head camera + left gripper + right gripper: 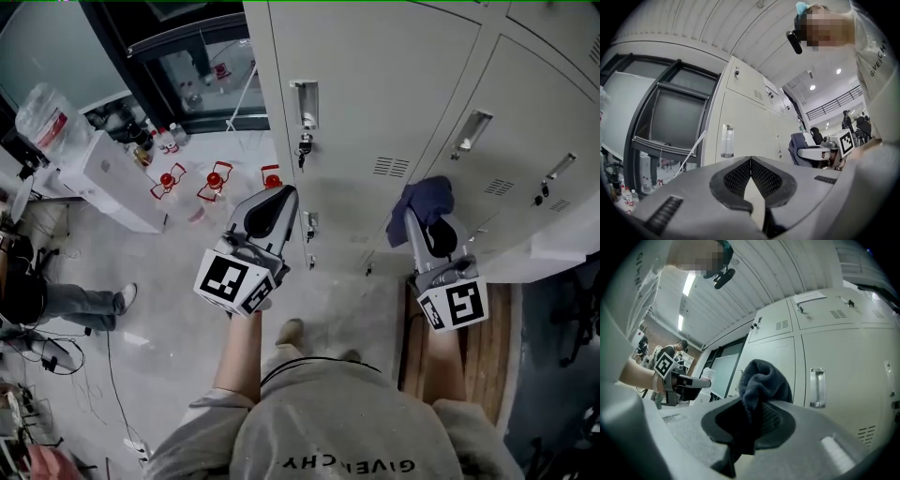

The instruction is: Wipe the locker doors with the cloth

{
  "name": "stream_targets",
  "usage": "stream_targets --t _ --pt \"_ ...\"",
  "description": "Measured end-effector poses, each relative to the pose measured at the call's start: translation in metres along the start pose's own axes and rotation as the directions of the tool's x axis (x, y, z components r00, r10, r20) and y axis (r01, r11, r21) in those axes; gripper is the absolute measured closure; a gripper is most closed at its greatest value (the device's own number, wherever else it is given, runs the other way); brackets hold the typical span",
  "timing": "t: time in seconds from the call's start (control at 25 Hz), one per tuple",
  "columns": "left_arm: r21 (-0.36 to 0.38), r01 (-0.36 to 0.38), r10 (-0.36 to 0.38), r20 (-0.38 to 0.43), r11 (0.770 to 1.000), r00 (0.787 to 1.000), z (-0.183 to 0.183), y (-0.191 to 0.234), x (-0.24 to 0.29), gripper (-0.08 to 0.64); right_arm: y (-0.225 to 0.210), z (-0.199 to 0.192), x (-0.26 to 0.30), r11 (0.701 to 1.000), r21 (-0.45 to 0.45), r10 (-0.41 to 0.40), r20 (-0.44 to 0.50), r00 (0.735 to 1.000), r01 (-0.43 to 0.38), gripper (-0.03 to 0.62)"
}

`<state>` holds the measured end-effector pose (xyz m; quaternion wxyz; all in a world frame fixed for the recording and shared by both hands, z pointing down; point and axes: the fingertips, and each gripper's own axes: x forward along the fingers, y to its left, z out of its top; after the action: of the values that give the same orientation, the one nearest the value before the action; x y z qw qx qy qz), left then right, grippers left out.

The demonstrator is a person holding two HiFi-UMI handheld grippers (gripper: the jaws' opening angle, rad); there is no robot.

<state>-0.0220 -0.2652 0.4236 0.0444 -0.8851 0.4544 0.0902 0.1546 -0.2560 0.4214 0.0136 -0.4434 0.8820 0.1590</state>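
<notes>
Head view: the left gripper [281,199] is held up before the pale grey metal locker doors [375,84], its fingers pressed together with nothing between them, near a recessed silver handle [303,103] but apart from it; the right gripper [427,223] points at a neighbouring door, its fingers clamped on a bunched dark blue cloth [424,197]; the cloth is right at that door, but I cannot tell whether it touches; red-capped bottles [214,178] stand on the pale floor [169,328] beside a white cabinet [112,173].

Left gripper view: the black ribbed fingers [736,178] meet at their tips and hold nothing; beyond them stands a locker door [745,117] with its upright handle [727,140]; further right, the right gripper [806,152] carries the cloth [796,143] bunched at its front, close to the lockers.

Right gripper view: the fingers [771,418] are closed on the cloth [761,378], which bulges up above their tips; behind it is a locker door [848,394] with a handle [816,387]; the left gripper [705,382] shows at the left, well apart.
</notes>
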Motion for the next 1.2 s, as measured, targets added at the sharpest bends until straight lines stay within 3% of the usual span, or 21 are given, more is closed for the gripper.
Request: stream_targets --t 0.24,0.64,0.84,1.2 --pt "0.023 -0.031 0.032 -0.016 0.999 0.999 -0.026 -0.004 -0.02 0.561 0.015 -0.032 -0.022 0.999 0.035 0.014 -0.063 0.998 -0.012 0.532" --pt "-0.013 -0.118 0.118 -0.006 0.993 0.993 -0.03 0.018 -0.045 0.561 0.017 -0.052 -0.04 0.999 0.05 0.011 -0.114 0.993 -0.005 0.532" --pt "0.013 -0.113 0.114 -0.037 0.993 0.993 -0.035 0.018 -0.047 0.561 0.015 -0.053 -0.042 0.999 0.053 0.008 -0.123 0.992 -0.002 0.532" --pt "-0.022 -0.121 0.12 -0.027 0.992 0.992 -0.032 0.022 -0.05 0.561 0.013 -0.06 -0.052 0.998 0.054 -0.006 -0.155 0.988 0.014 0.532"
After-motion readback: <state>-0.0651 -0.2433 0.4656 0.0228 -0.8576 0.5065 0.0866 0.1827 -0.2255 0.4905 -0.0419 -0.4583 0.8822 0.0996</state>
